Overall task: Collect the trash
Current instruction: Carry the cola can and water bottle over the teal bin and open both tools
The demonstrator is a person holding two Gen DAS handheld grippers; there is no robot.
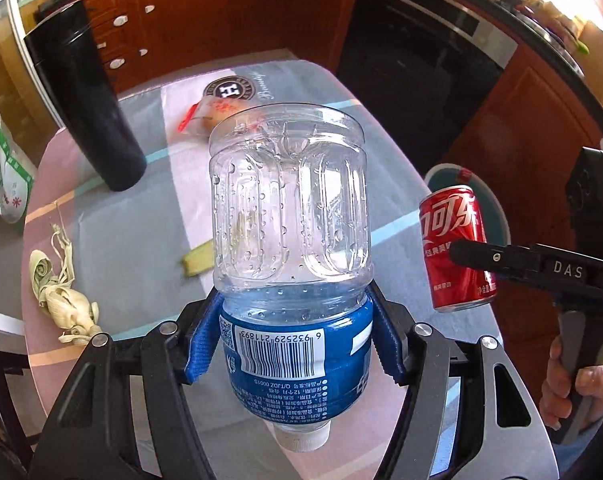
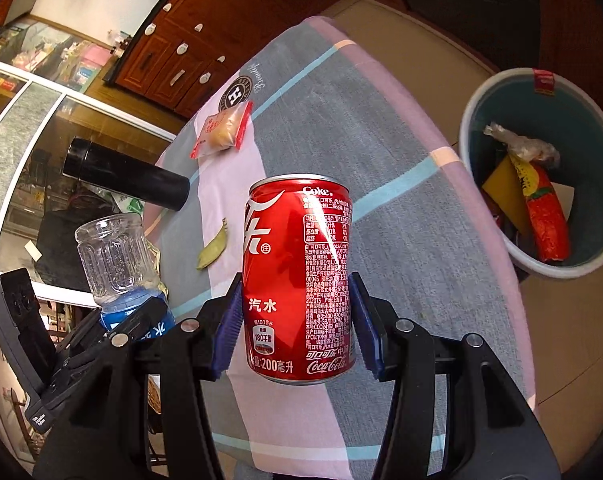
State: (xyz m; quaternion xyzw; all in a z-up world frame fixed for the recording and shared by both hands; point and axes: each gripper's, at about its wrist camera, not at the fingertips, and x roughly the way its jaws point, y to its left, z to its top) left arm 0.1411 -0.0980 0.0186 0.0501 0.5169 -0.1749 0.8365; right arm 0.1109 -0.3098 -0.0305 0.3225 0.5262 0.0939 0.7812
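Currently itemised: left gripper (image 1: 295,338), blue pads pressed on the blue label of a clear plastic bottle (image 1: 289,216), held cap toward the camera and lifted clear of the tablecloth (image 1: 133,232). Right gripper (image 2: 295,322), jaws about half apart and clamped on both sides of a red cola can (image 2: 299,280), also held off the cloth. Trash bin (image 2: 473,120), at 2 o'clock from the can in the right wrist view, beside the table, holding wrappers. On the cloth: black flask (image 1: 85,100) at 10 o'clock from the bottle; red-edged snack packet (image 2: 221,130) at 11 o'clock from the can; yellowish scrap (image 2: 213,250), possibly peel; pale husks (image 1: 65,292) at 8 o'clock from the bottle.
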